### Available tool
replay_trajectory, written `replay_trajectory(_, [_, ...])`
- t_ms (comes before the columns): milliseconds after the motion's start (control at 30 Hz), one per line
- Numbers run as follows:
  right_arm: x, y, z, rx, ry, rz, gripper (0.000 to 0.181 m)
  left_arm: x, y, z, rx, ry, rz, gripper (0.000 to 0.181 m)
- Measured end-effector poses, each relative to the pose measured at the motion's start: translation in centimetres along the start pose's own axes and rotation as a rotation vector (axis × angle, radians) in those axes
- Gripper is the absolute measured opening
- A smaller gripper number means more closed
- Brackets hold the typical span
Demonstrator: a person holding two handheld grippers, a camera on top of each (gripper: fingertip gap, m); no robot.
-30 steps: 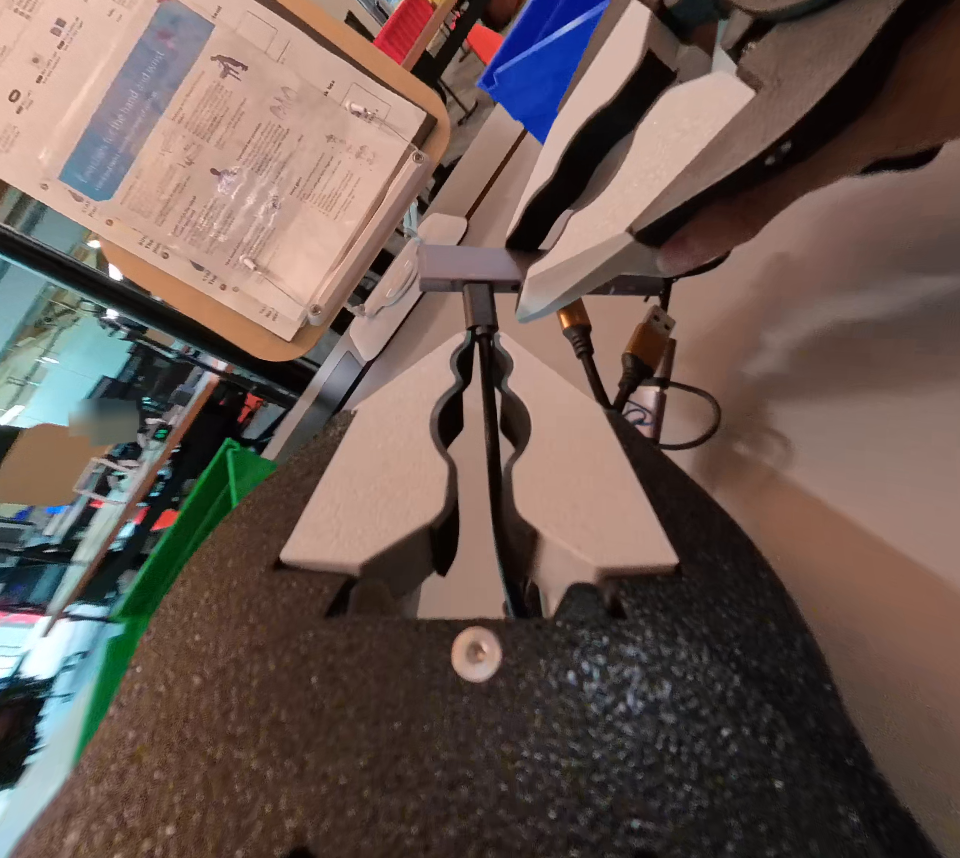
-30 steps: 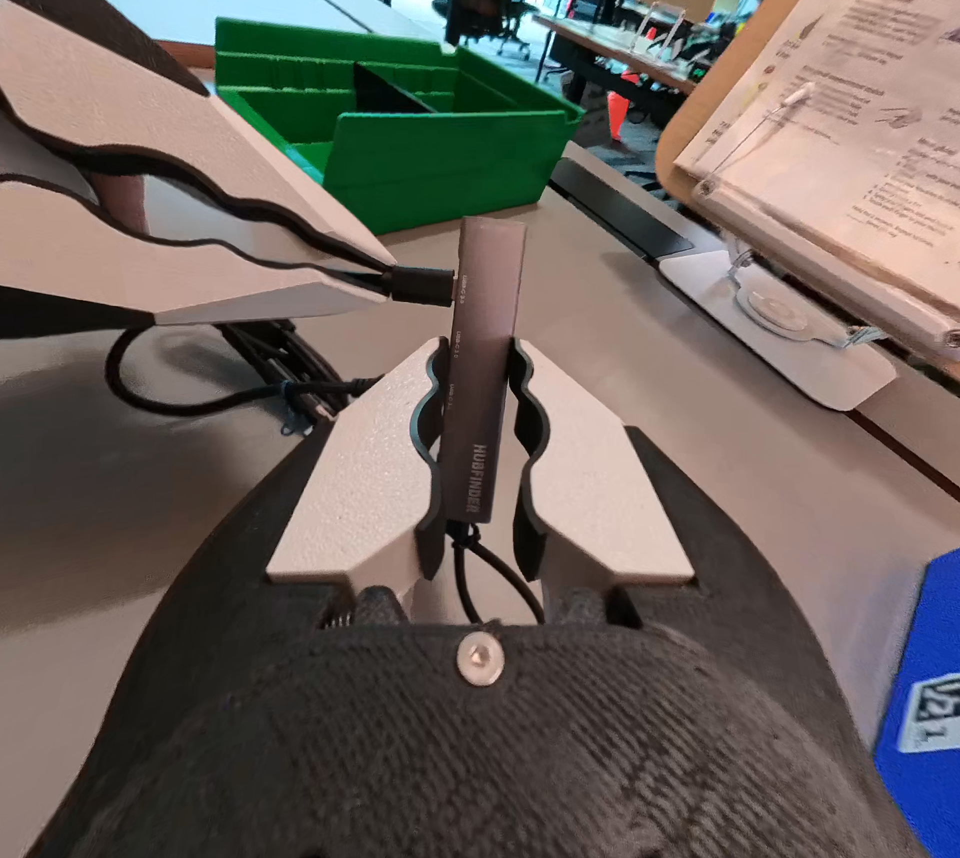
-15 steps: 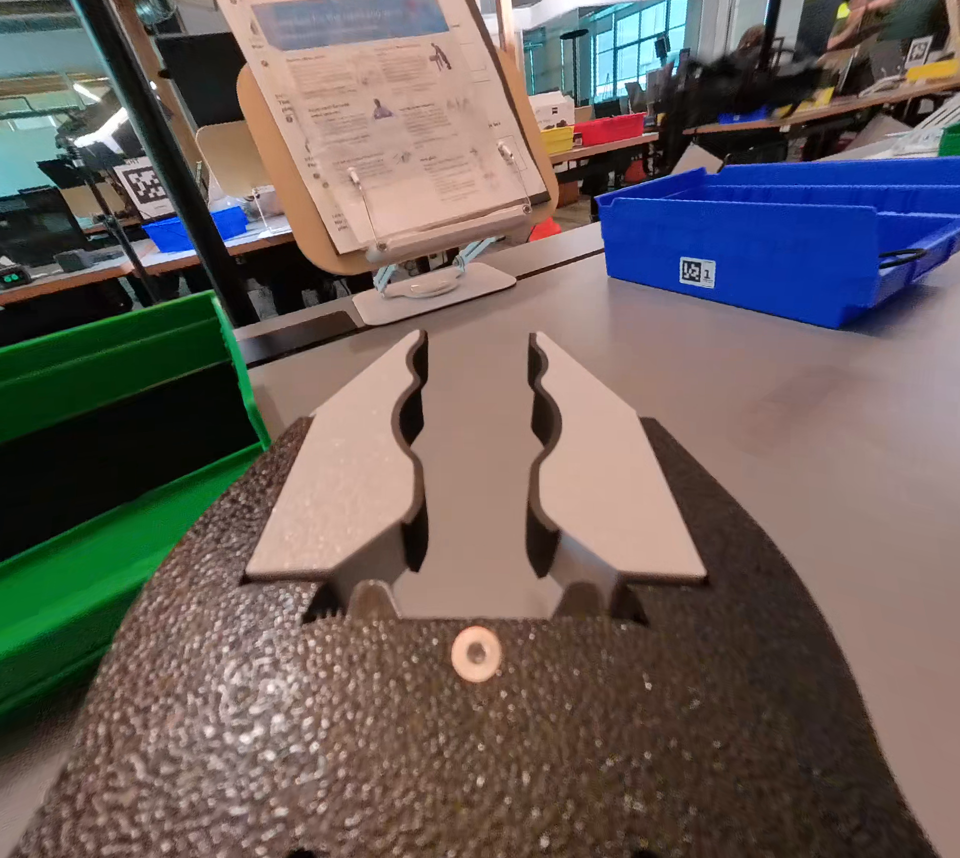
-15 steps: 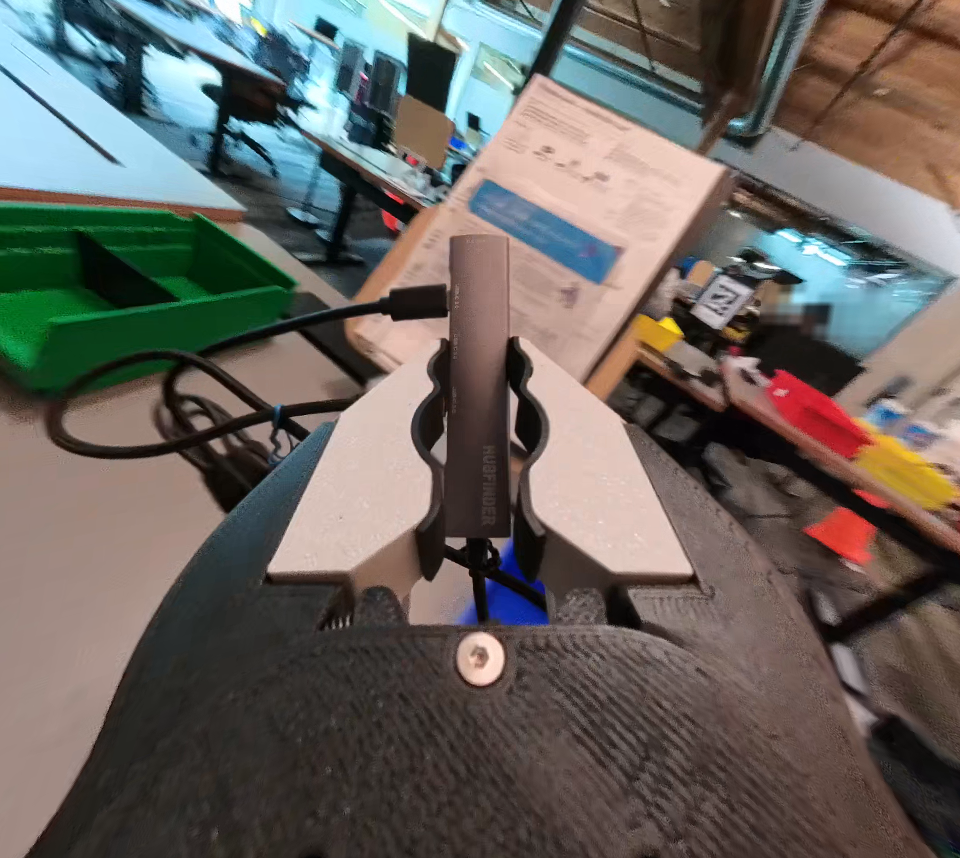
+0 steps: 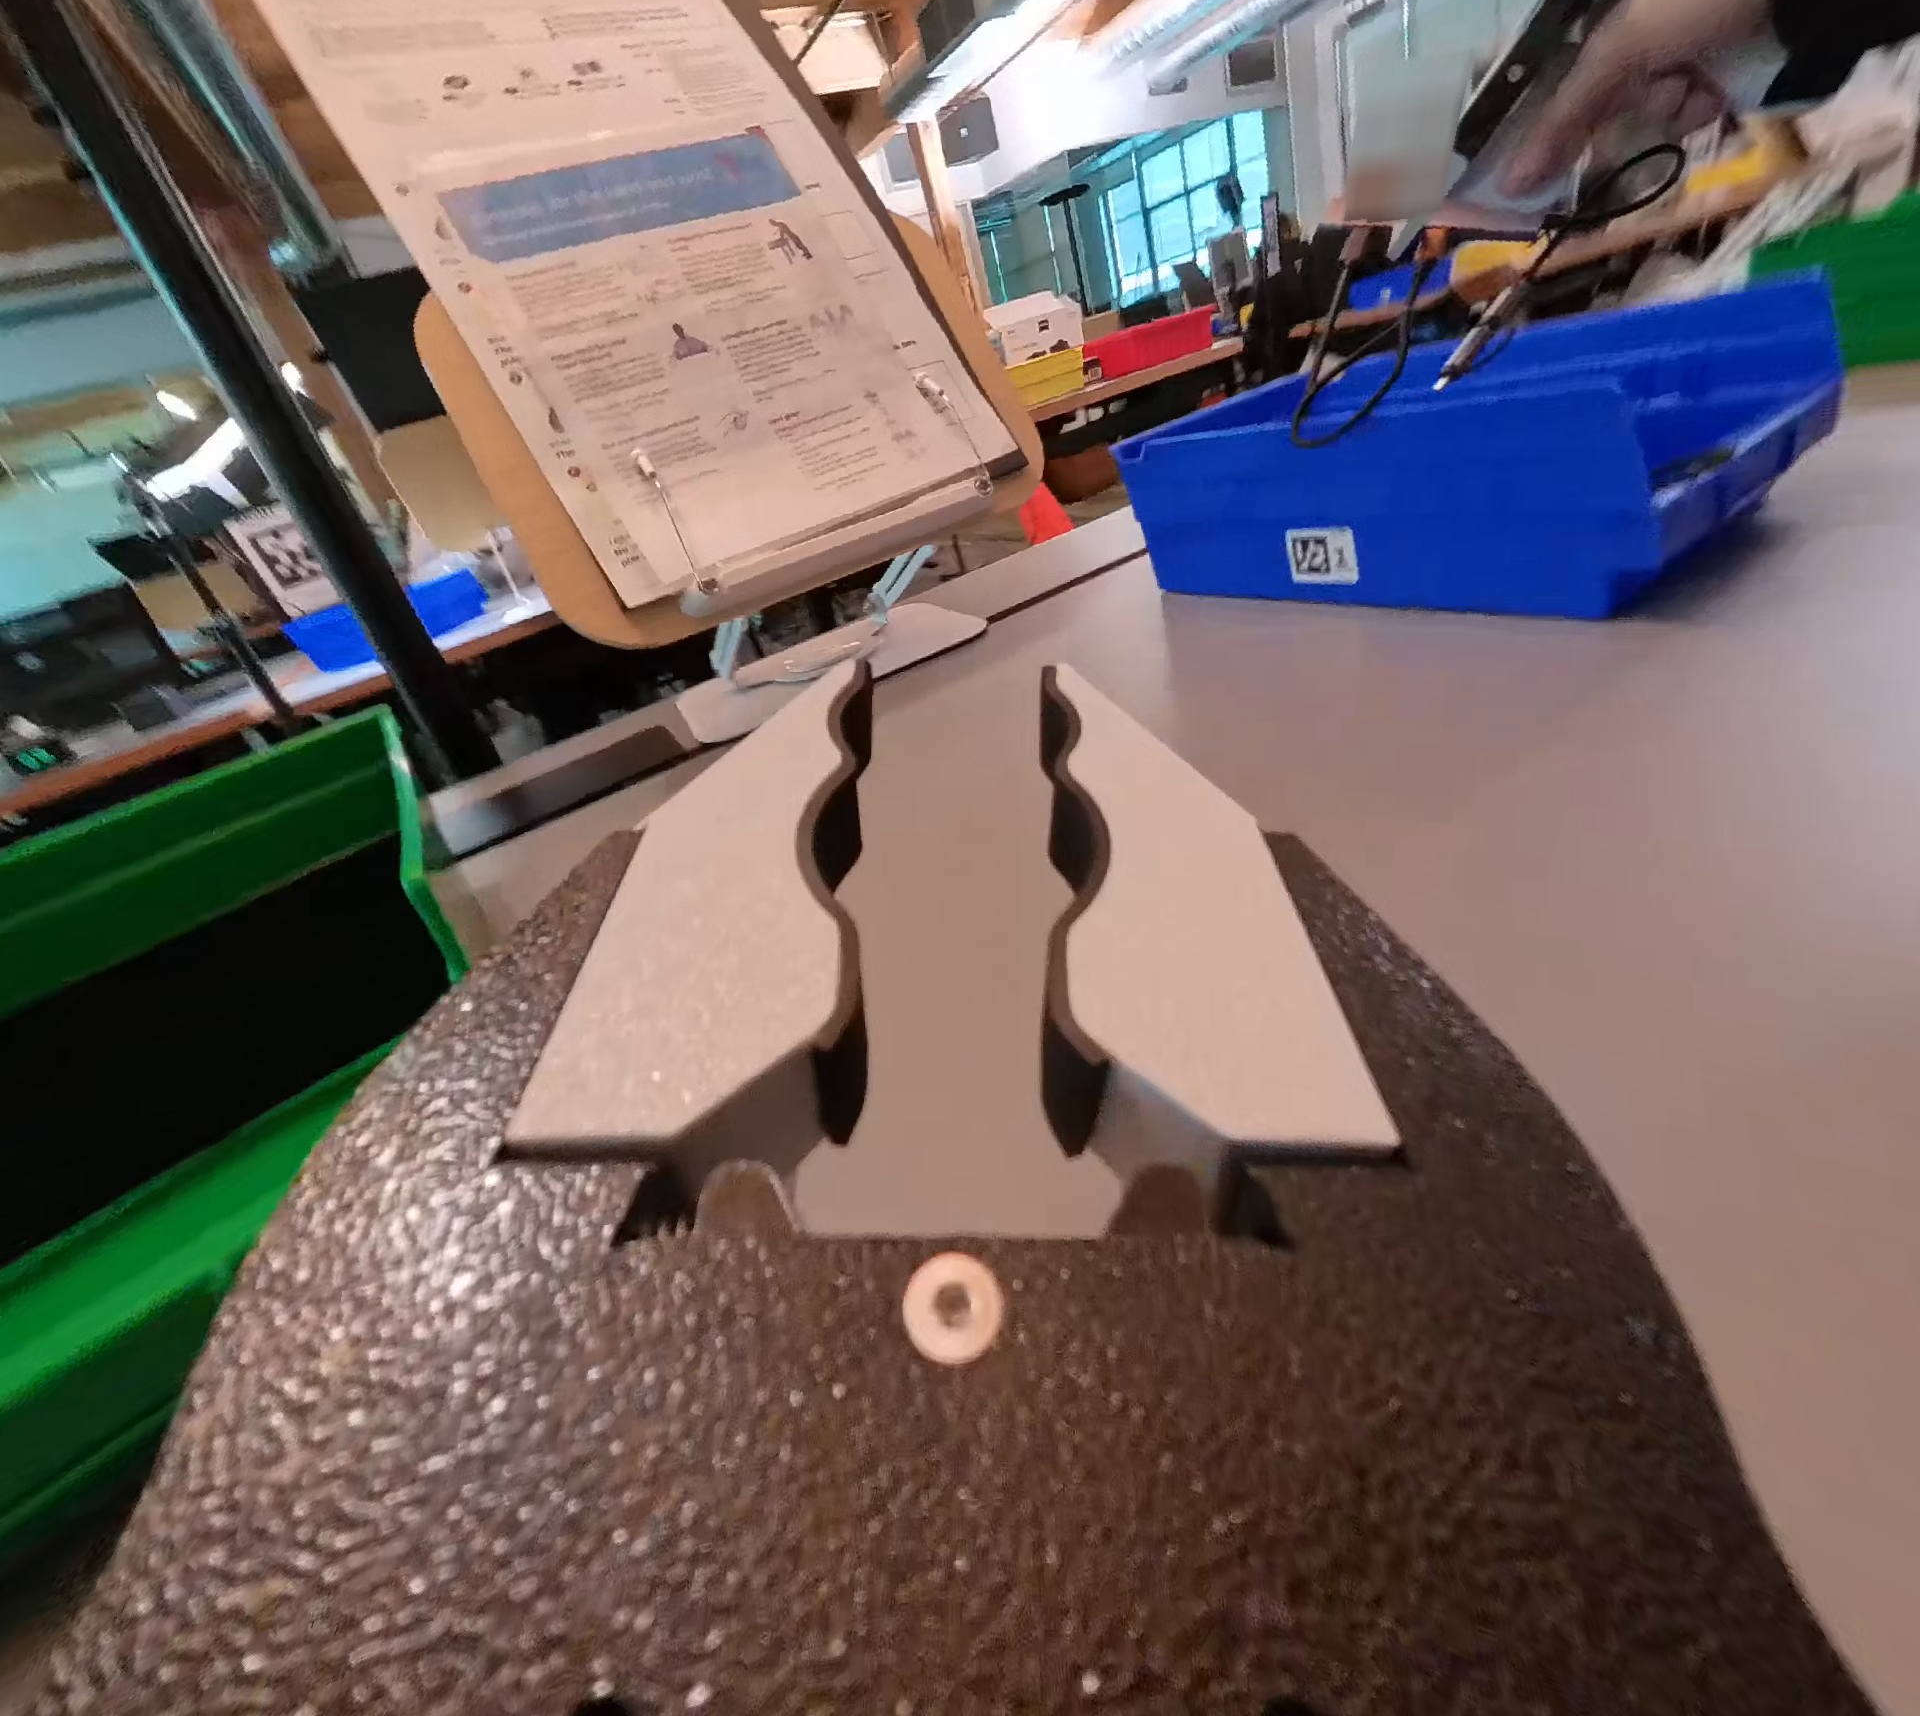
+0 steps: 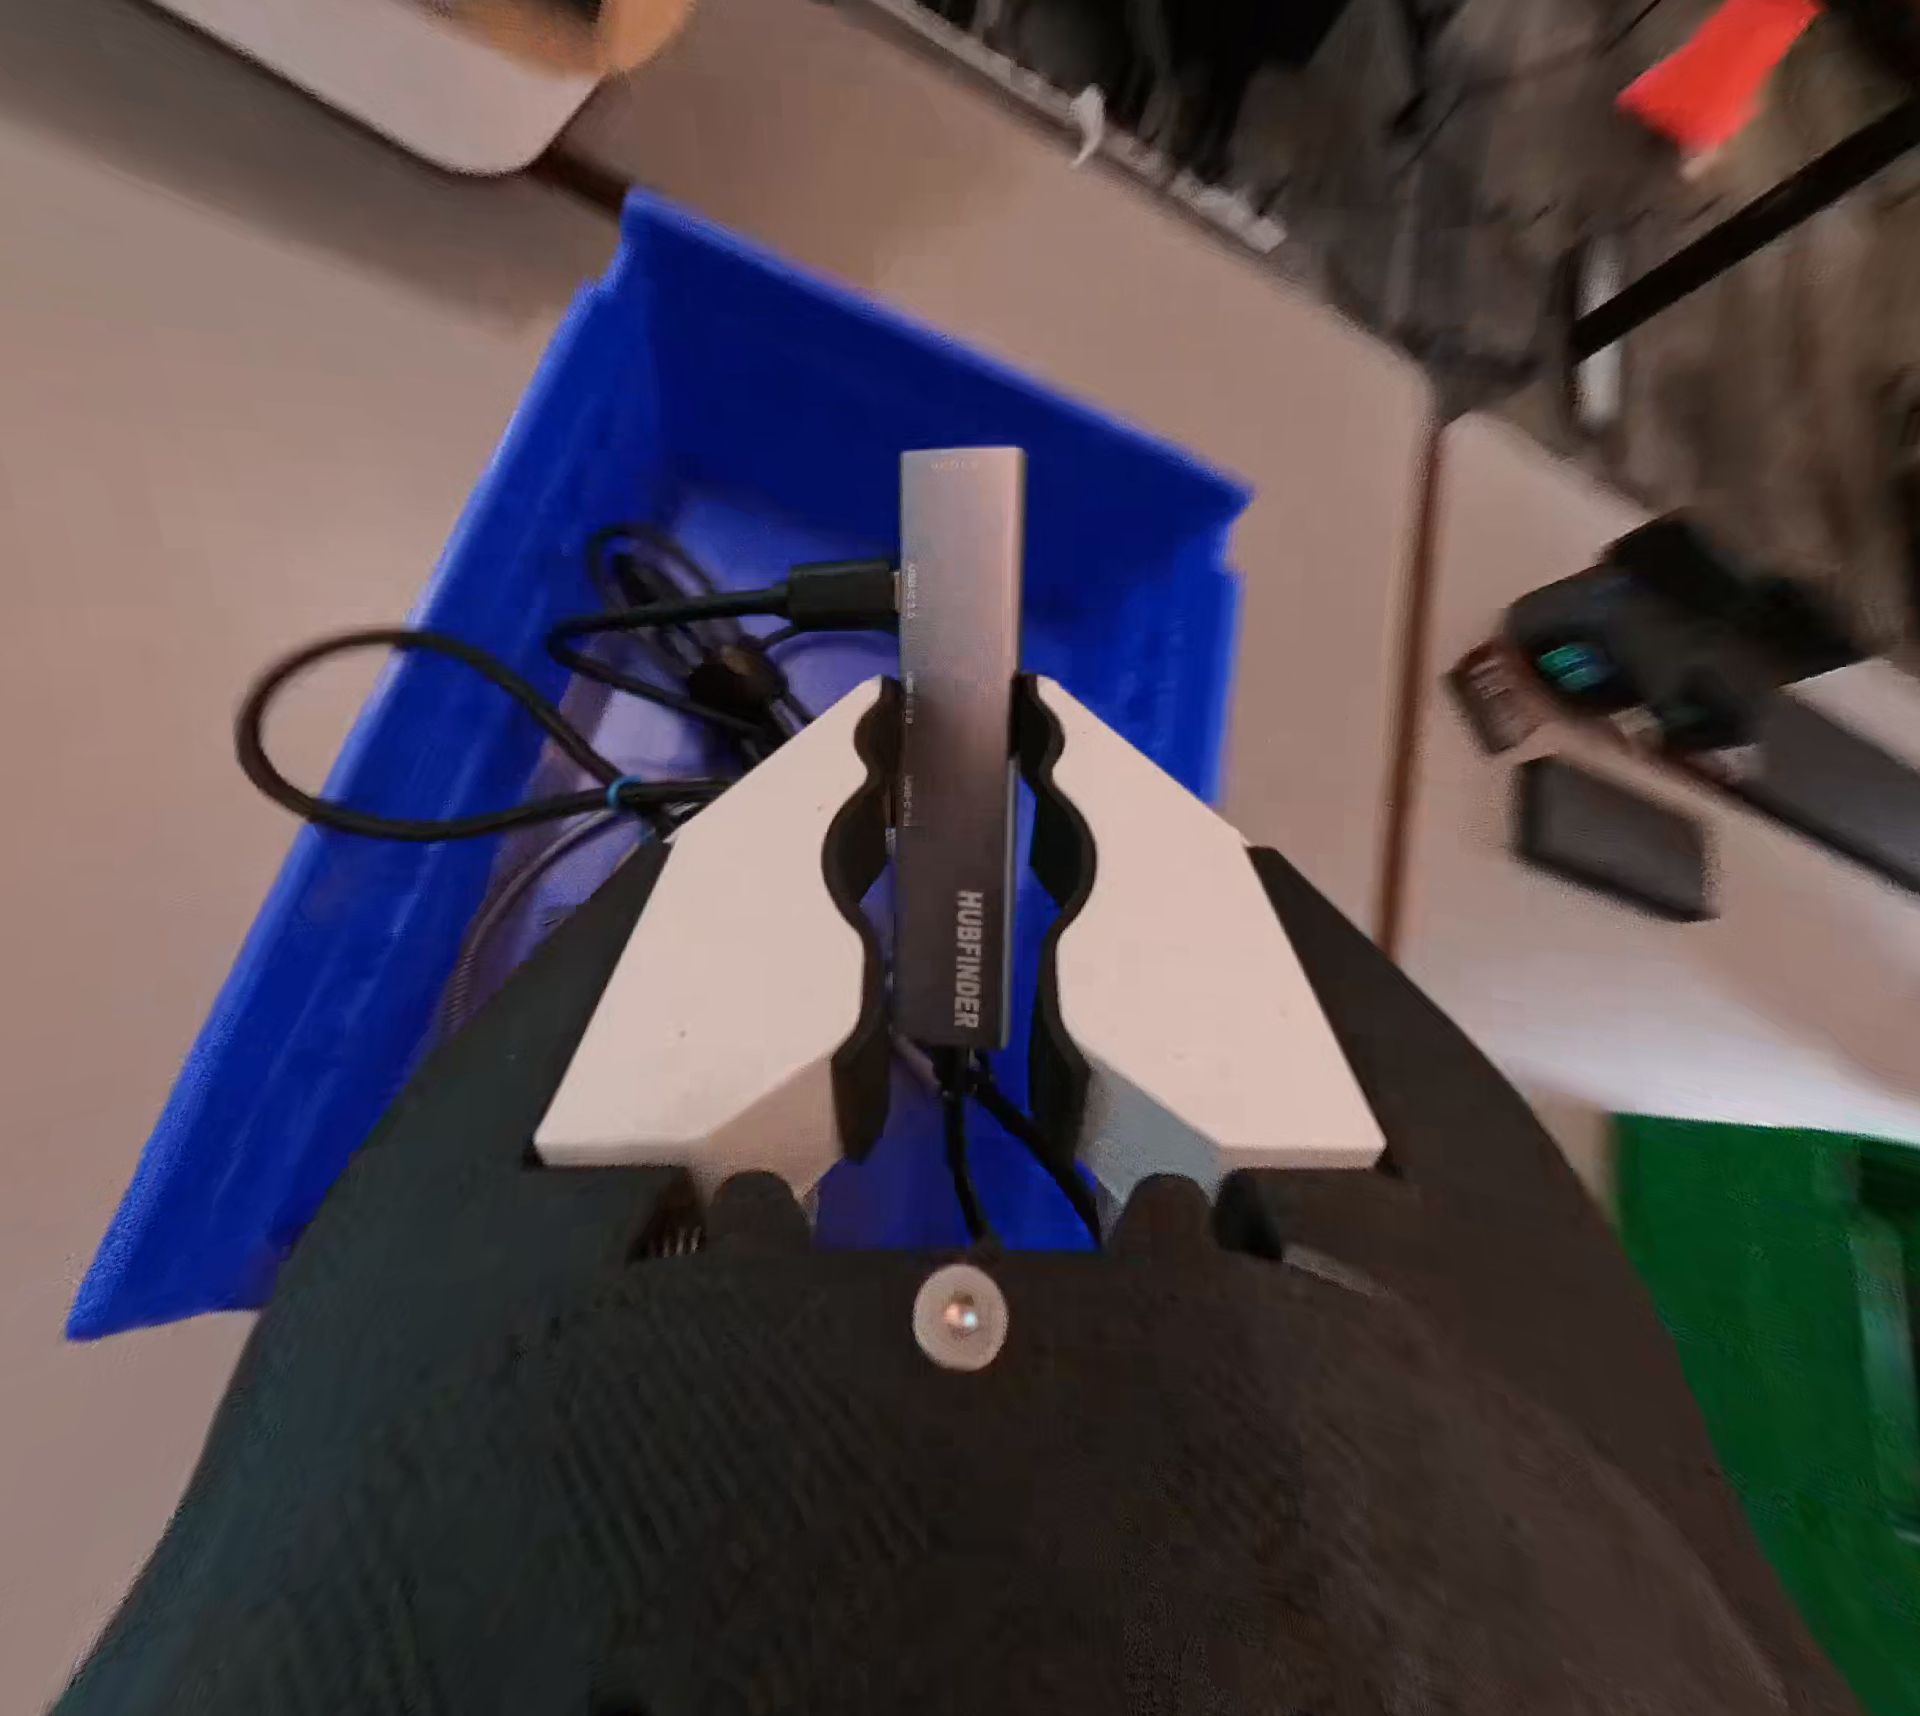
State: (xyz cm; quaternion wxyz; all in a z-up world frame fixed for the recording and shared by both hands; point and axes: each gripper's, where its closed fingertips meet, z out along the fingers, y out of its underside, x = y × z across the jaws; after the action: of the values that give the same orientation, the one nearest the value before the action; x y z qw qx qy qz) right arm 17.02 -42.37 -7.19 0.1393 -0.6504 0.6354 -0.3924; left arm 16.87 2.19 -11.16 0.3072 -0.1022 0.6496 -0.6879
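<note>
My right gripper (image 6: 961, 690) is shut on a slim grey USB hub (image 6: 961, 835) and points down over a blue bin (image 6: 727, 440). A black cable (image 6: 831, 601) is plugged into the hub's side. Its loops (image 6: 312, 783) hang into the bin and over its left wall. My left gripper (image 5: 956, 690) is open and empty, low over the grey table (image 5: 1507, 887). In the left wrist view the blue bin (image 5: 1455, 503) stands at the right. A person's blurred hand (image 5: 1621, 87) is above it, and the cables (image 5: 1340, 357) dangle over the bin.
A green bin (image 5: 187, 939) stands close on the left of my left gripper and shows in the right wrist view (image 6: 1766, 1303). A document stand with printed sheets (image 5: 665, 316) stands behind, beside a black post (image 5: 260, 440). A blurred dark device (image 6: 1662, 658) lies right of the blue bin. One gripper's finger ends stand about 45 cm off the other's.
My left gripper let go of the cable, opened and drew back. My right gripper lifted the hub with its cables, carried it over the blue bin and tipped downward.
</note>
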Motion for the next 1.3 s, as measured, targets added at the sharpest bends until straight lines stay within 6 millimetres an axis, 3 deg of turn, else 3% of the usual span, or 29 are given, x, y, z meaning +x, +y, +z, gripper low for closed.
replay_trajectory(67, [-2.1,3.0,1.9,-0.082,-0.113,0.068,0.024,0.5,0.3,0.0,-0.018,-0.002,0.082,0.029])
replay_trajectory(133, [-2.5,4.8,2.2,-0.105,-0.137,0.093,0.057,0.9,0.2,0.0,-0.017,0.006,0.092,0.029])
replay_trajectory(167, [-1.9,5.1,1.6,-0.075,-0.108,0.094,0.061,0.9,0.2,-0.1,-0.015,0.004,0.089,0.029])
replay_trajectory(300, [0.7,6.8,-4.2,0.072,0.032,0.116,0.069,1.0,0.3,-0.2,-0.037,-0.006,0.074,0.028])
replay_trajectory(400, [-0.7,9.3,-8.9,0.247,0.023,0.197,0.067,2.5,0.8,0.6,-0.094,0.012,0.080,0.027])
replay_trajectory(467, [-1.8,11.8,-10.1,0.319,0.028,0.225,0.067,5.1,1.1,2.0,-0.159,0.085,0.016,0.029])
replay_trajectory(567, [-1.5,15.3,-9.7,0.352,0.106,0.333,0.075,9.9,0.1,5.5,-0.269,0.182,-0.051,0.040])
replay_trajectory(600, [-1.0,15.5,-9.4,0.370,0.124,0.368,0.075,11.5,-0.5,7.0,-0.313,0.207,-0.093,0.046])
replay_trajectory(700, [1.0,14.8,-10.9,0.405,0.200,0.409,0.088,17.0,-2.9,12.4,-0.434,0.321,-0.290,0.079])
replay_trajectory(767, [2.1,13.6,-12.7,0.501,0.247,0.415,0.088,20.3,-4.0,16.2,-0.509,0.380,-0.391,0.087])
replay_trajectory(833, [1.8,13.5,-12.9,0.490,0.222,0.382,0.090,21.8,-3.7,20.5,-0.583,0.331,-0.402,0.091])
replay_trajectory(933, [1.8,13.8,-12.9,0.459,0.214,0.366,0.095,21.9,-0.8,25.6,-0.738,0.203,-0.352,0.101])
replay_trajectory(1033, [1.0,12.9,-13.4,0.500,0.182,0.352,0.093,21.0,2.9,27.8,-0.897,0.132,-0.306,0.102])
replay_trajectory(1067, [0.7,12.5,-13.5,0.509,0.170,0.346,0.093,20.9,3.9,27.9,-0.941,0.132,-0.305,0.090])
replay_trajectory(1133, [-0.1,11.9,-13.6,0.522,0.141,0.323,0.091,20.8,5.4,27.4,-0.991,0.173,-0.257,0.049])
replay_trajectory(1167, [-0.5,11.6,-13.6,0.526,0.129,0.311,0.091,19.7,6.1,27.1,-0.997,0.139,-0.202,0.034])
replay_trajectory(1233, [-1.6,11.0,-13.8,0.531,0.097,0.282,0.089,16.6,6.8,26.2,-0.970,0.064,-0.095,0.013])
replay_trajectory(1300, [-2.9,10.0,-14.4,0.550,0.059,0.255,0.089,14.8,6.8,24.5,-0.932,0.101,-0.176,0.004])
